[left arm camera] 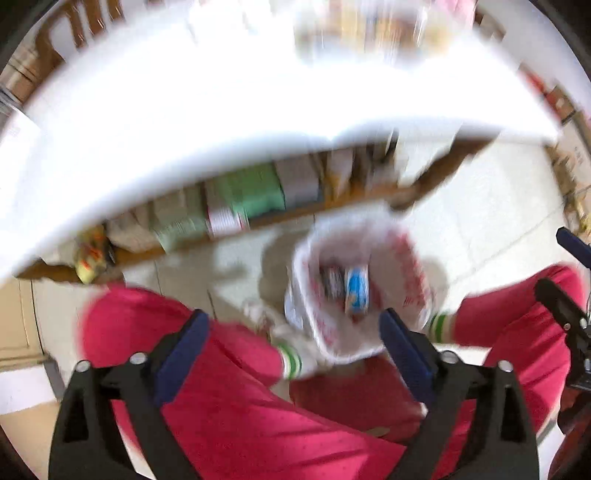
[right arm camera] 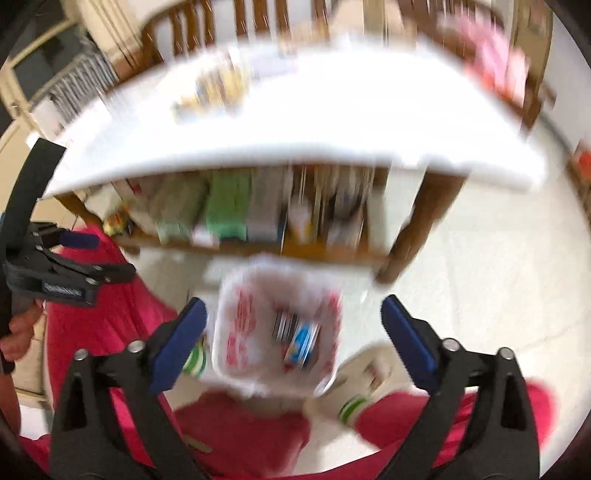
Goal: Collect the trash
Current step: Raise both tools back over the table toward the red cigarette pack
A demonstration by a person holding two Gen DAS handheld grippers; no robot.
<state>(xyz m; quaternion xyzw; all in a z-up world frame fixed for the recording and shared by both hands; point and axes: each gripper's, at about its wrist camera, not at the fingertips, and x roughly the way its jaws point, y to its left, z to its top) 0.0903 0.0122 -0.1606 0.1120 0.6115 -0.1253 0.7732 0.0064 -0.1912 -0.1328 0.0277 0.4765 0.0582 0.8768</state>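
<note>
A white bin lined with a red-printed plastic bag (left arm camera: 360, 284) stands on the floor between the person's feet; it also shows in the right wrist view (right arm camera: 277, 332). Inside lie a blue-and-white wrapper (left arm camera: 356, 290) and a dark striped packet (left arm camera: 331, 281). My left gripper (left arm camera: 293, 345) is open and empty above the bin's near rim. My right gripper (right arm camera: 293, 332) is open and empty right above the bin. Both views are motion-blurred. Blurred packets (right arm camera: 210, 94) lie on the white table (right arm camera: 295, 122).
The white table (left arm camera: 166, 129) has a wooden shelf underneath packed with books and boxes (left arm camera: 251, 195). Red-trousered legs (left arm camera: 240, 387) flank the bin. A wooden table leg (right arm camera: 417, 229) stands right of the bin. Chairs (right arm camera: 221, 26) stand behind the table.
</note>
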